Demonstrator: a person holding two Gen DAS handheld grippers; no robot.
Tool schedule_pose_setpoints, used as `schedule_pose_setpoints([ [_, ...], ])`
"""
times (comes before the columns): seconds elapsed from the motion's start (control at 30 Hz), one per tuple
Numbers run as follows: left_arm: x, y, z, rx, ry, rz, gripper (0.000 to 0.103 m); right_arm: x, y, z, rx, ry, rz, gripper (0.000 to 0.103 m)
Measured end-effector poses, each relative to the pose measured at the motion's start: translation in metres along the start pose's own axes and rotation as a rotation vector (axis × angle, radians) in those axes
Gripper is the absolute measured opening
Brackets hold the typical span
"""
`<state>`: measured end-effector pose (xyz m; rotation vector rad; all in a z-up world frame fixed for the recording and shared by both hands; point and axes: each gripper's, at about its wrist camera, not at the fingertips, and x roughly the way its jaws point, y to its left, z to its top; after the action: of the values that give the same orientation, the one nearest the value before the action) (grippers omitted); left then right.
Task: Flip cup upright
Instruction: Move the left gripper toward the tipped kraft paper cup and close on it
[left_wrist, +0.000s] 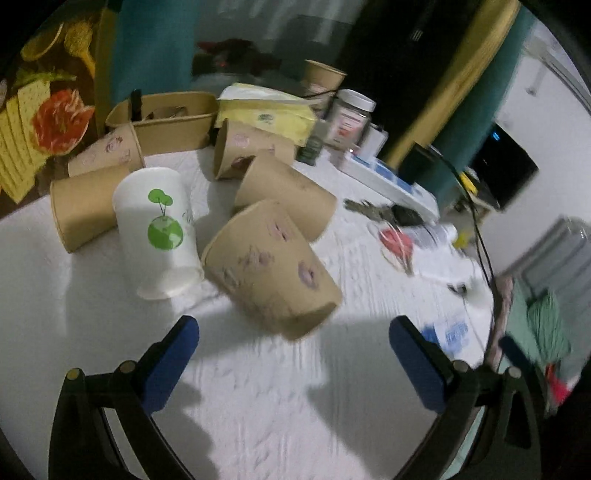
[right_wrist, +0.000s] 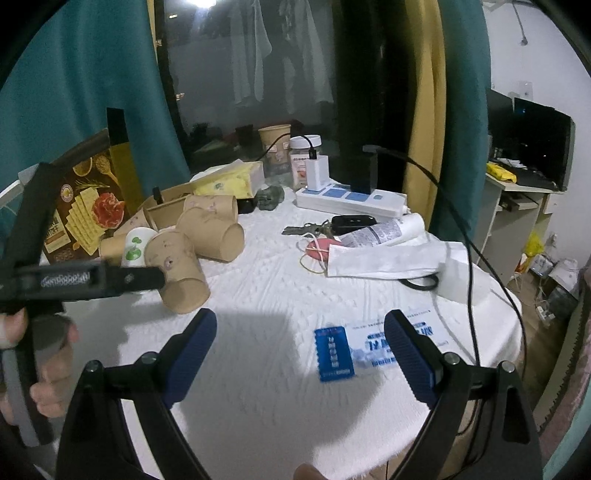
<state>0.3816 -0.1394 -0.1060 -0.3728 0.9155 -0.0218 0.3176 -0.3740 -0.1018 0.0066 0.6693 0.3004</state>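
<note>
White tablecloth (left_wrist: 258, 406) holds tipped cups (left_wrist: 271, 264); both grippers (left_wrist: 293, 354) (right_wrist: 299, 350) gape wide, empty.

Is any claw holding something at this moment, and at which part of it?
Nothing is held. The left claw is open, short of the nearest brown cup lying on its side. The right claw is open over the white tablecloth.

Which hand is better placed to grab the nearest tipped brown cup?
Left. Its open tongs face the brown cup lying just ahead, while the right tongs, also open, point at bare tablecloth beside it.
</note>
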Motion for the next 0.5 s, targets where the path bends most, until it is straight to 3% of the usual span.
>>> schedule_pose_setpoints([
  [0.23, 0.026, -0.002, 0.011, -0.057, 0.0, 0.051, 0.093, 0.008, -0.012, -0.005, 0.028, 0.003, 0.014, 0.091],
  [0.3, 0.036, -0.002, 0.013, -0.064, 0.017, 0.055, 0.08, 0.009, -0.015, -0.007, 0.037, 0.013, 0.008, 0.091],
  [0.5, 0.038, -0.005, 0.015, -0.052, 0.01, 0.044, 0.068, -0.006, -0.015, -0.015, 0.032, -0.003, 0.004, 0.091],
])
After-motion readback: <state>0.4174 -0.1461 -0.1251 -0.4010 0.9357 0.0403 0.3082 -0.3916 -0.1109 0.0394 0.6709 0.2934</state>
